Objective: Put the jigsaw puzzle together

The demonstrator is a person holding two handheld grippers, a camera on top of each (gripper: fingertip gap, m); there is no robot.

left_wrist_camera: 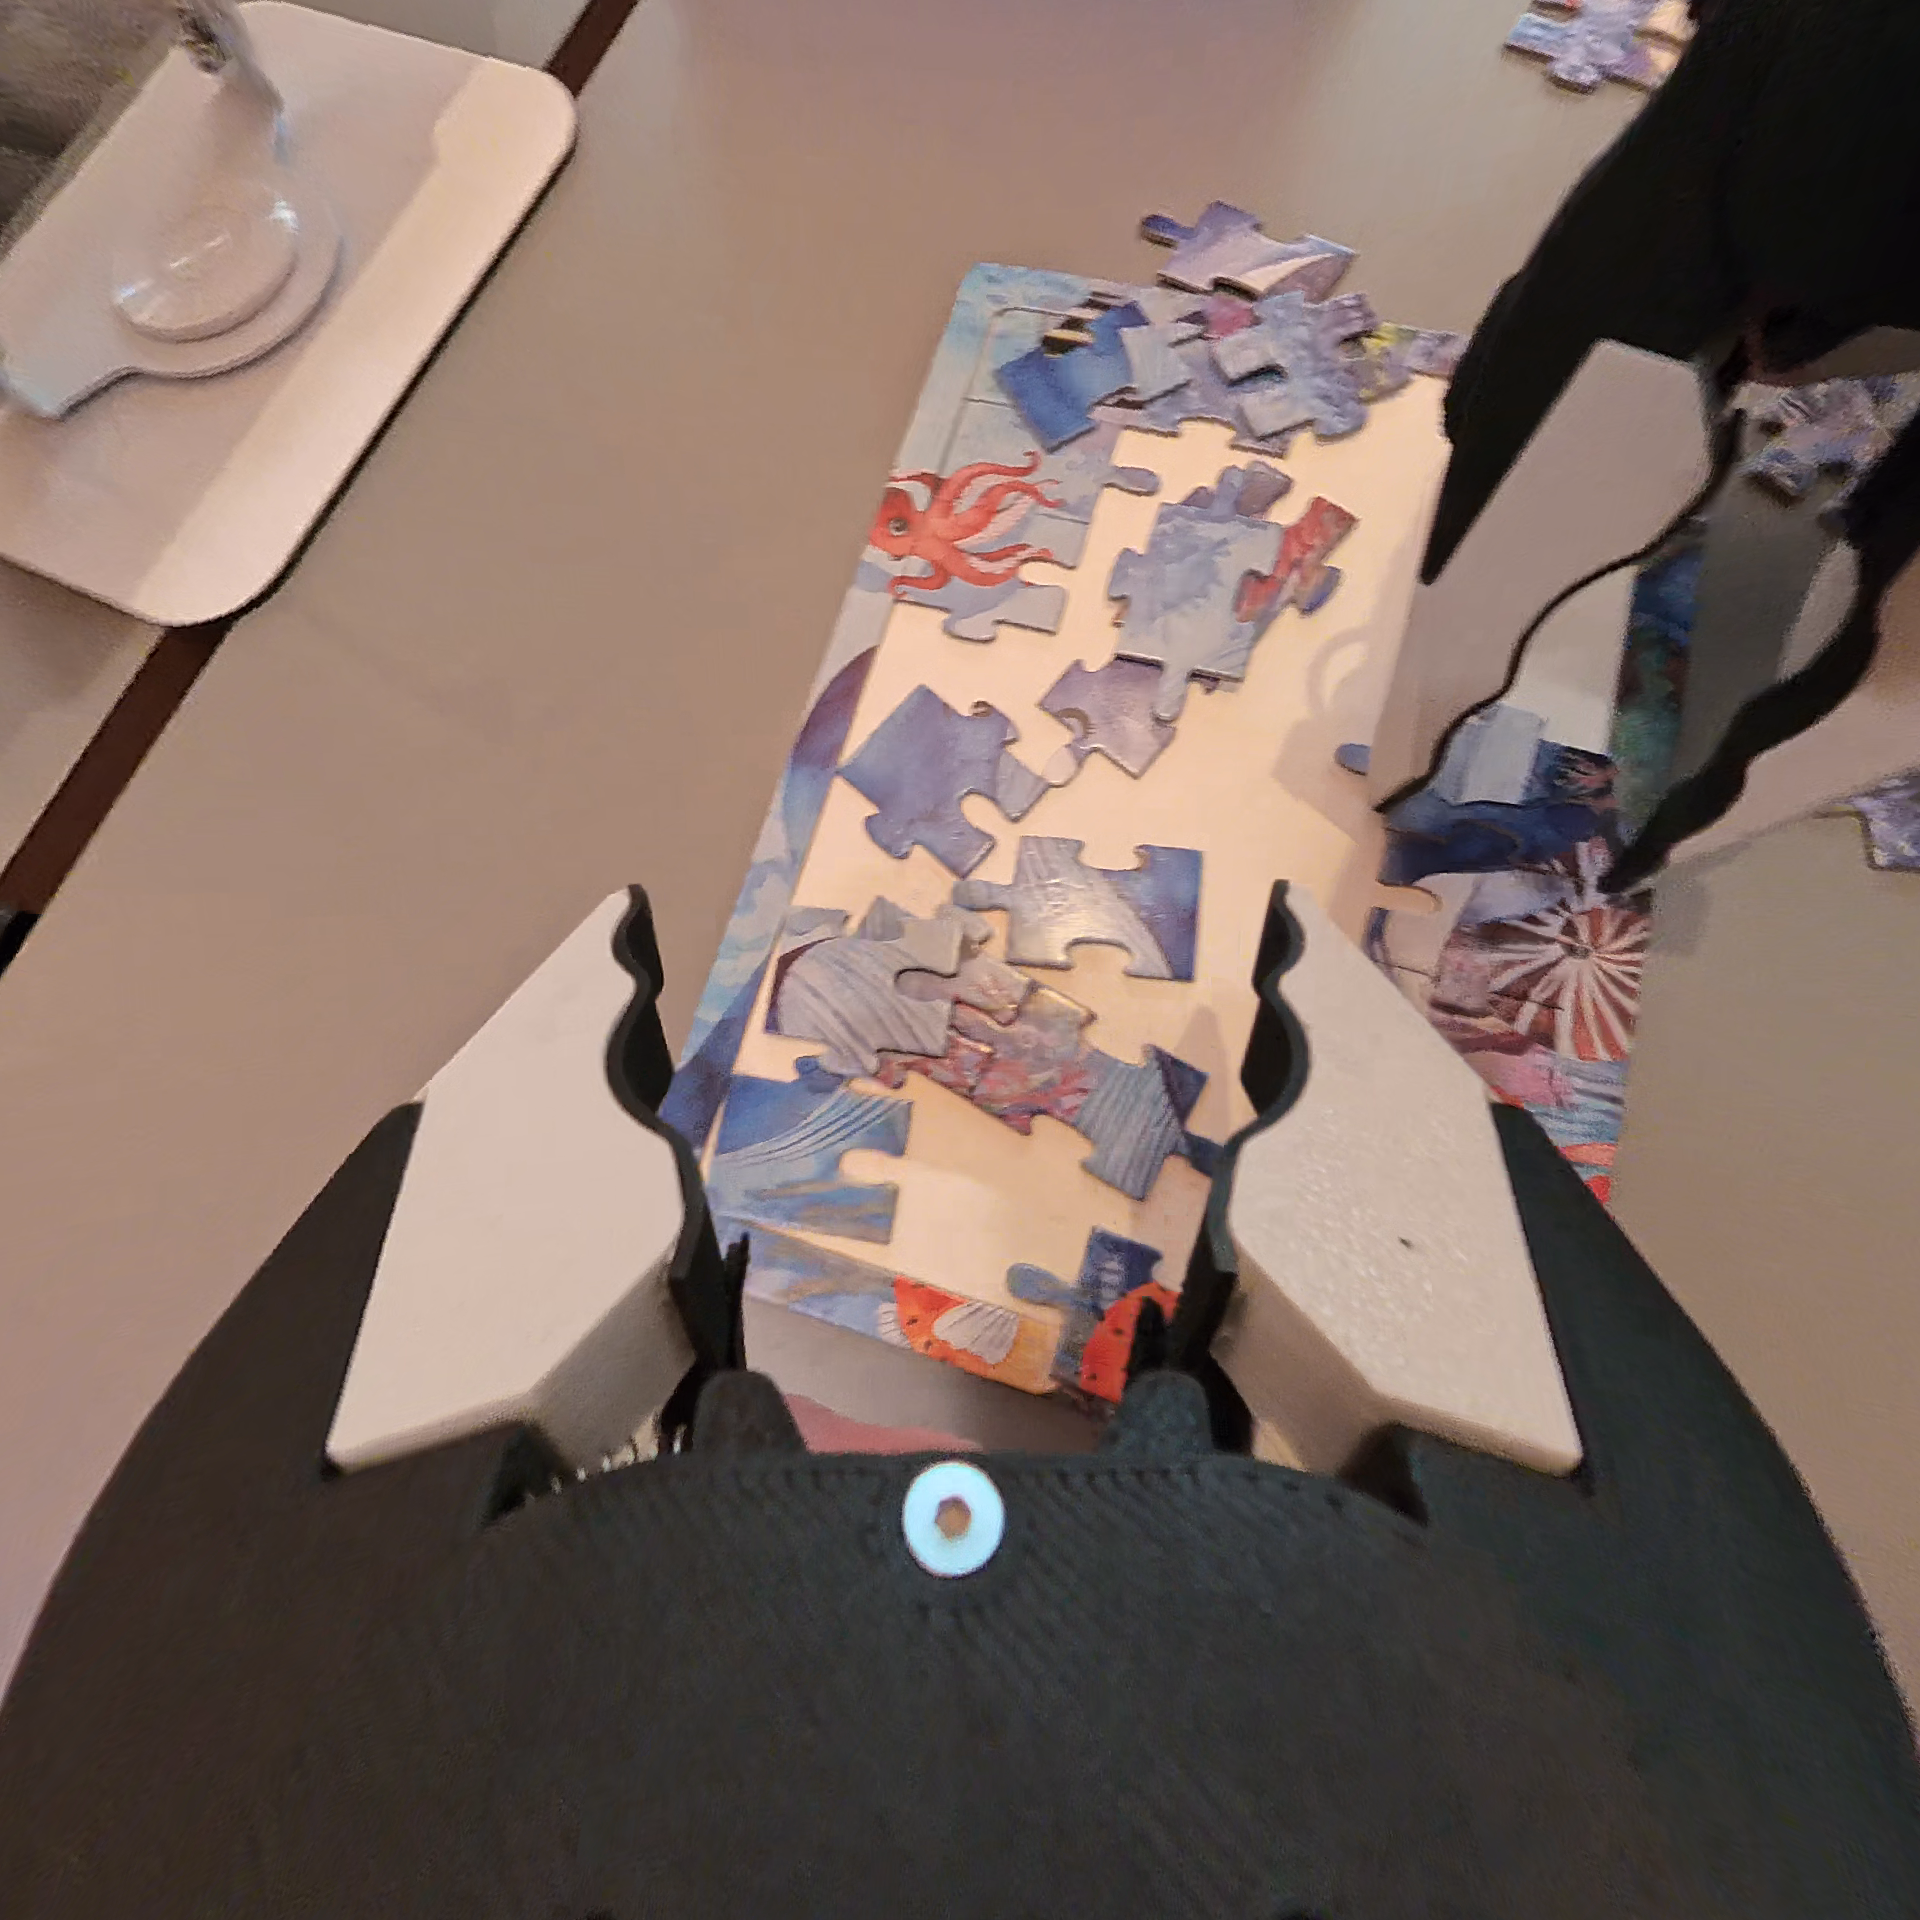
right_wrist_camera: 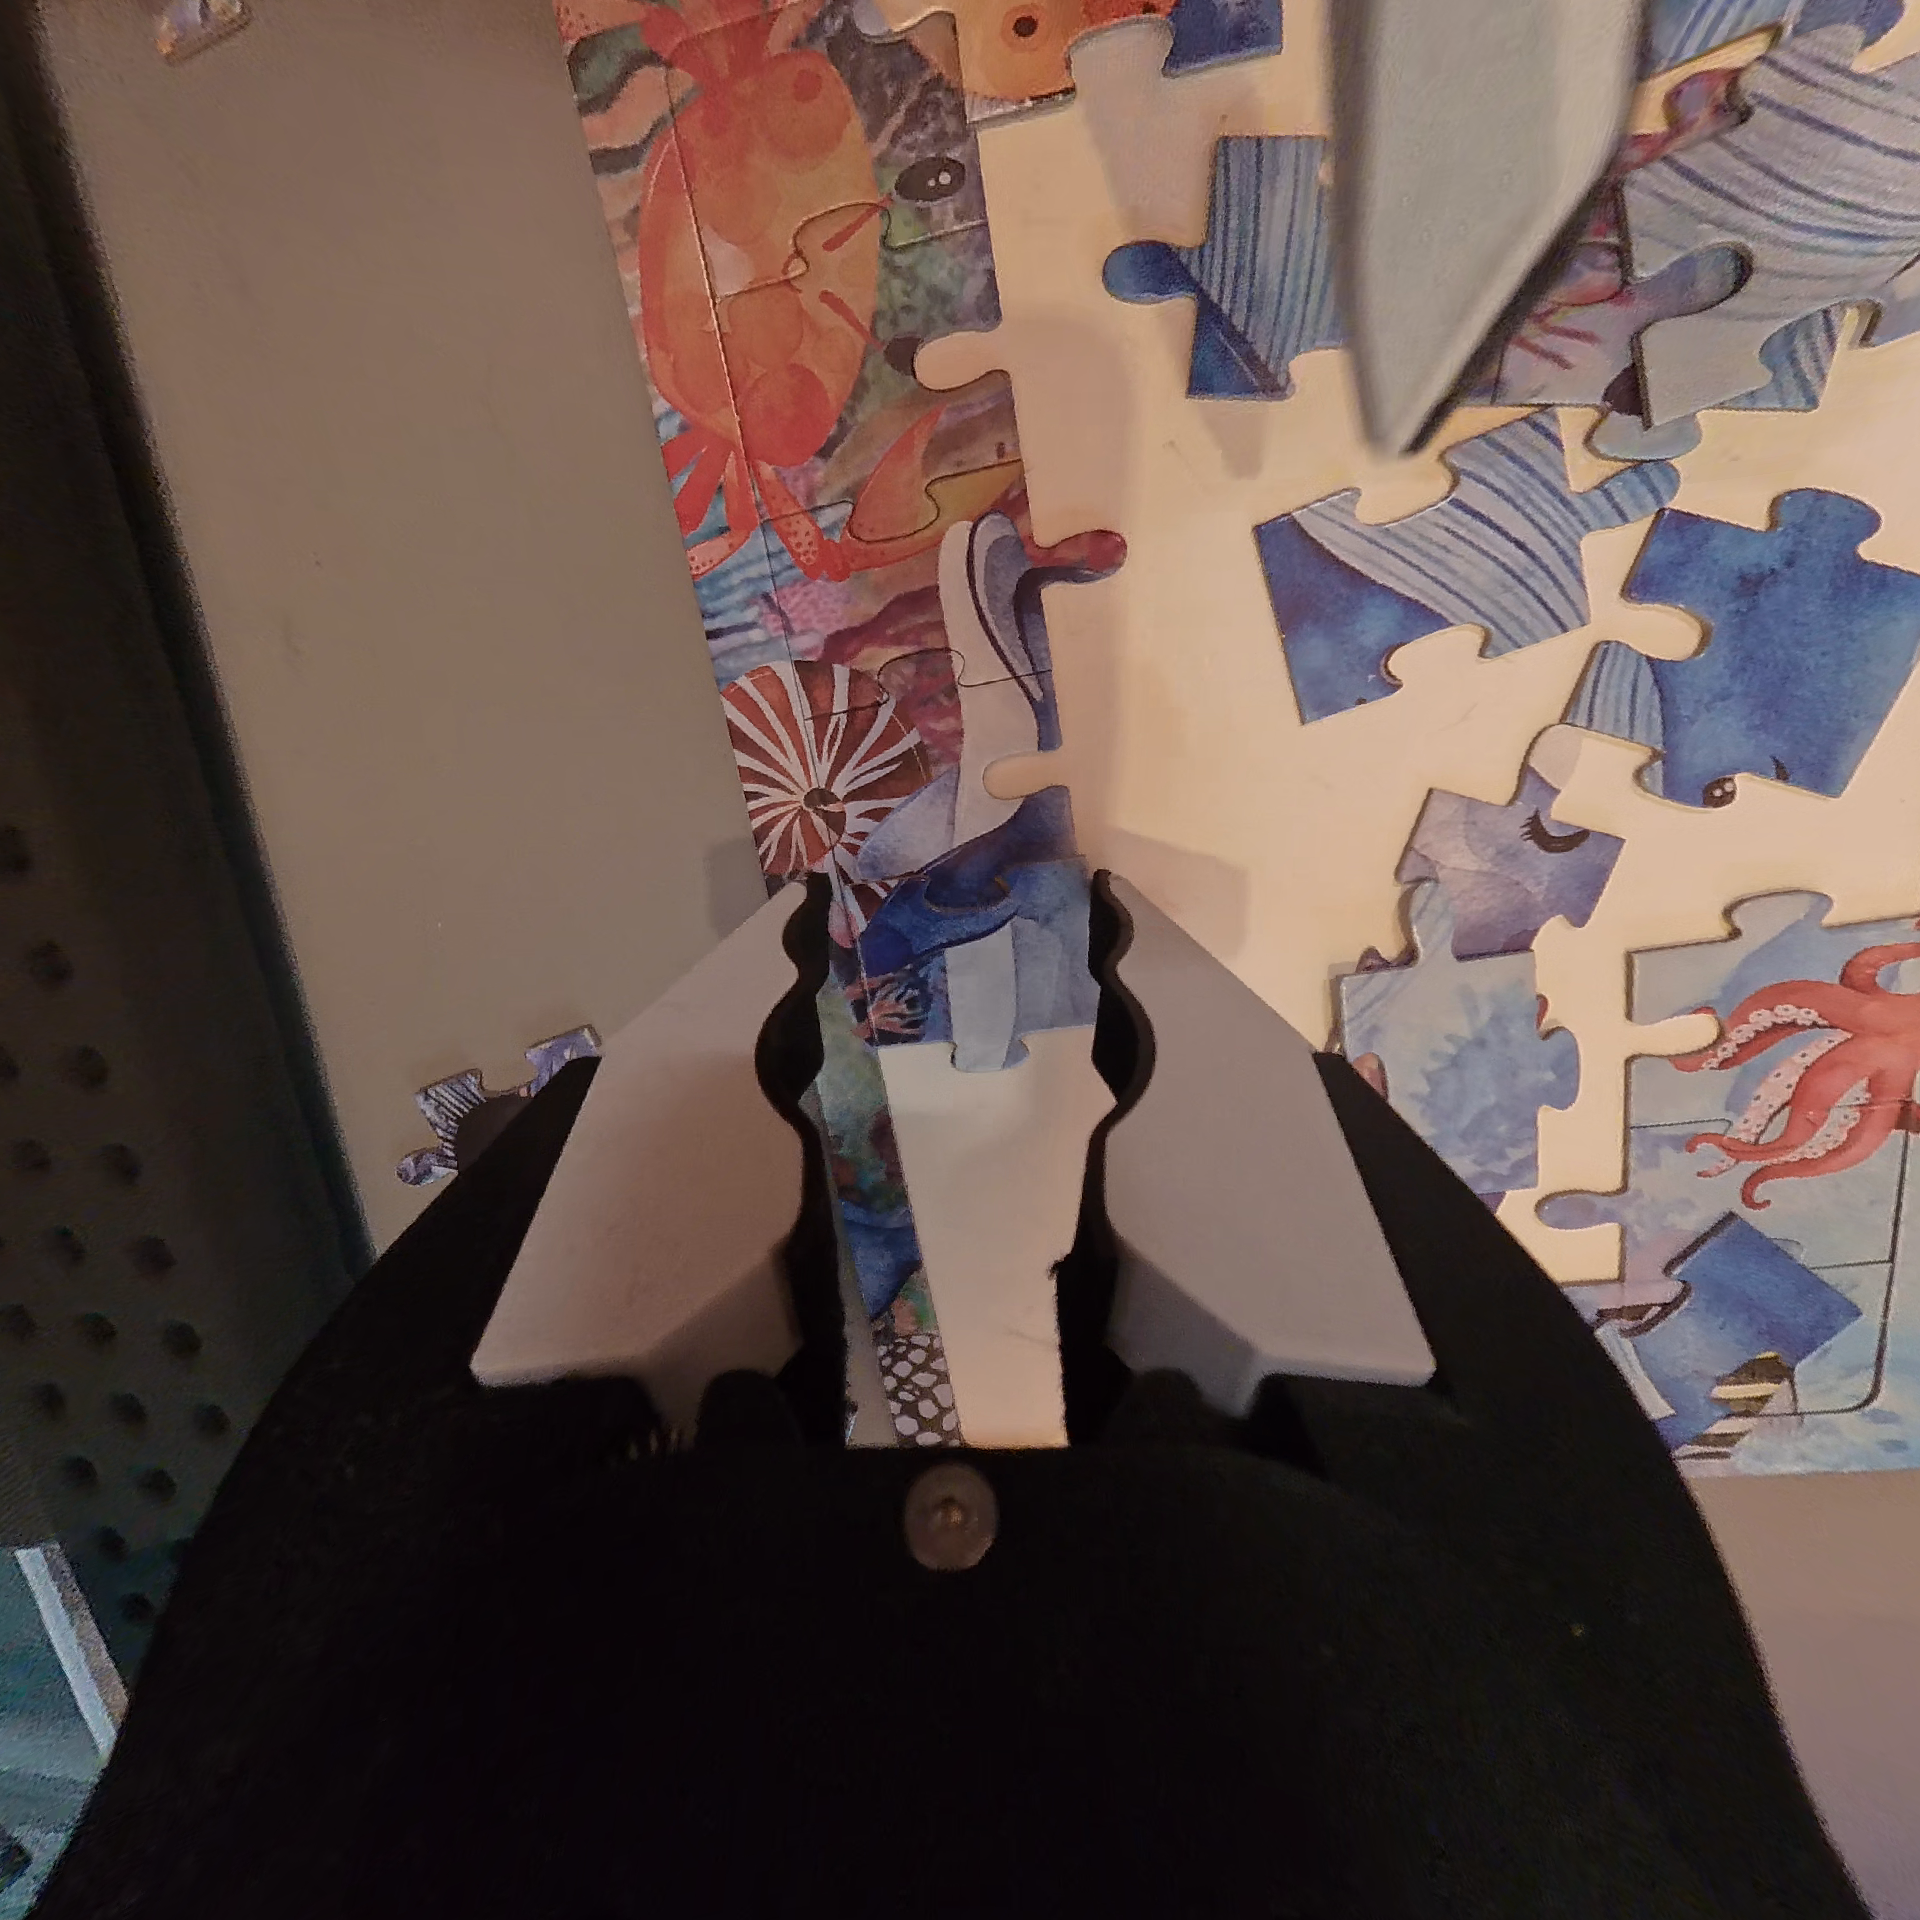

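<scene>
Black printed plastic of the left gripper [left_wrist_camera: 956,914] fills the bottom of the left wrist view, its two white fingers [left_wrist_camera: 520,1174] spread wide with nothing between them, hovering above the near end of the jigsaw puzzle board [left_wrist_camera: 1247,790]. No brand, label or readable writing shows on either tool or on the puzzle.

That cream board lies on the grey-beige desk [left_wrist_camera: 727,312]. Its border is partly assembled: an orange-red octopus section [left_wrist_camera: 956,520] sits at one long edge, a striped shell section [left_wrist_camera: 1548,966] at the opposite edge. Loose blue pieces [left_wrist_camera: 935,790] lie scattered on the bare cream middle, with a small heap of pieces [left_wrist_camera: 1247,353] overlapping at the far end. More loose pieces rest on the desk beyond the board [left_wrist_camera: 1579,42]. To the far left a clear glass object [left_wrist_camera: 218,249] stands on a pale mat [left_wrist_camera: 343,343].

Across the board, the right gripper [right_wrist_camera: 961,883] is lowered at the shell edge, its tips close over the assembled blue pieces [right_wrist_camera: 987,935] of the border. Its jaws are parted moderately, narrower than the left pair, and they pinch nothing; whether the tips touch the puzzle surface cannot be told. Beside it on the desk lies one stray piece [right_wrist_camera: 488,1112], partly hidden by the gripper body. An orange crab picture [right_wrist_camera: 769,343] runs along the same assembled strip
</scene>
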